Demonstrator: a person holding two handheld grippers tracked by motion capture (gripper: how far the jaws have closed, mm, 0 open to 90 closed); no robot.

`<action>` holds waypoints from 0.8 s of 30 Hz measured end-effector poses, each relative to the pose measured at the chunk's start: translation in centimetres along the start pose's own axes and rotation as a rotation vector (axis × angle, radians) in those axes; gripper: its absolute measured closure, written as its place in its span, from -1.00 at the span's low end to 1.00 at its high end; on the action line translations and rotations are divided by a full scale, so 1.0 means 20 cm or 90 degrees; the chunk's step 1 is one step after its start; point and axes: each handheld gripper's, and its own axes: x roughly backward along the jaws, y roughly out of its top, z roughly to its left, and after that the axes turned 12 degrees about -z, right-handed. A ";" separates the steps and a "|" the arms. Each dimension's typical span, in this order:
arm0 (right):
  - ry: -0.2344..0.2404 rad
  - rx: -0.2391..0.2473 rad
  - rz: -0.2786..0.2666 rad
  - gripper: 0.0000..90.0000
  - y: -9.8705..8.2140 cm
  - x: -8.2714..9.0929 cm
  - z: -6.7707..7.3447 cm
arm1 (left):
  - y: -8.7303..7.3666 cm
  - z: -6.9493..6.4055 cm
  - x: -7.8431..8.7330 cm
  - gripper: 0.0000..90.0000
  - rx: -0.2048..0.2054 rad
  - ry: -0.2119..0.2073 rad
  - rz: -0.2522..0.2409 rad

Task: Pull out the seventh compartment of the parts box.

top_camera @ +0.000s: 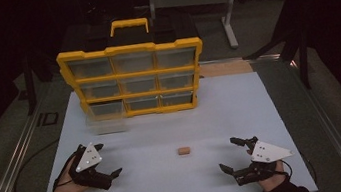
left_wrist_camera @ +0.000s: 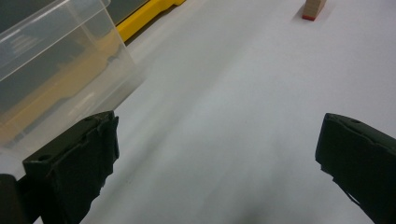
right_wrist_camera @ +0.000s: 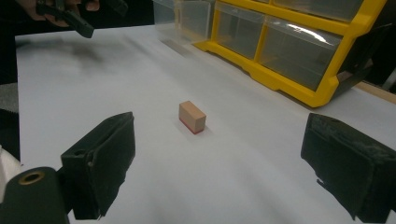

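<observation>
I find no brand, label or readable writing on anything here; the drawer fronts of the yellow organizer (top_camera: 133,78) are blank clear plastic.

The small block (top_camera: 183,150) lies on the white bench (top_camera: 241,111), roughly midway between my two claws and touching neither. In the right gripper view it sits ahead of the right claw (right_wrist_camera: 215,163), slightly left of the gap's centre, a tan brick with a red band along its bottom edge (right_wrist_camera: 192,116). Its long axis lies flat on the bench and runs diagonally there, one end nearer the claw and to the right, the other farther and to the left. In the high view the same axis runs across the bench, from claw to claw.

The right claw (top_camera: 232,155) has its jaws wide apart, holding nothing. The left claw (top_camera: 108,161) is likewise spread and empty; the block (left_wrist_camera: 314,9) shows far ahead and right of it, and a clear drawer (left_wrist_camera: 56,60) pulled out of the organizer stands just beyond its left jaw.
</observation>
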 end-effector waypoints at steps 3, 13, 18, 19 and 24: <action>-0.001 -0.001 -0.001 -0.78 0.00 0.00 0.00 | -0.01 -0.01 0.01 -1.00 -0.006 0.002 -0.005; 0.000 0.000 0.000 -0.78 0.00 0.00 0.00 | -0.06 -0.03 -0.01 -1.00 -0.016 0.000 0.019; 0.000 0.001 0.000 -0.78 0.00 0.00 0.00 | -0.07 -0.04 -0.01 -1.00 -0.019 0.000 0.022; 0.000 0.001 0.000 -0.78 0.00 0.00 0.00 | -0.07 -0.03 0.00 -1.00 -0.014 -0.003 0.017; 0.001 0.005 0.000 -0.78 0.00 0.00 0.00 | -0.06 -0.03 0.00 -1.00 -0.014 0.000 0.013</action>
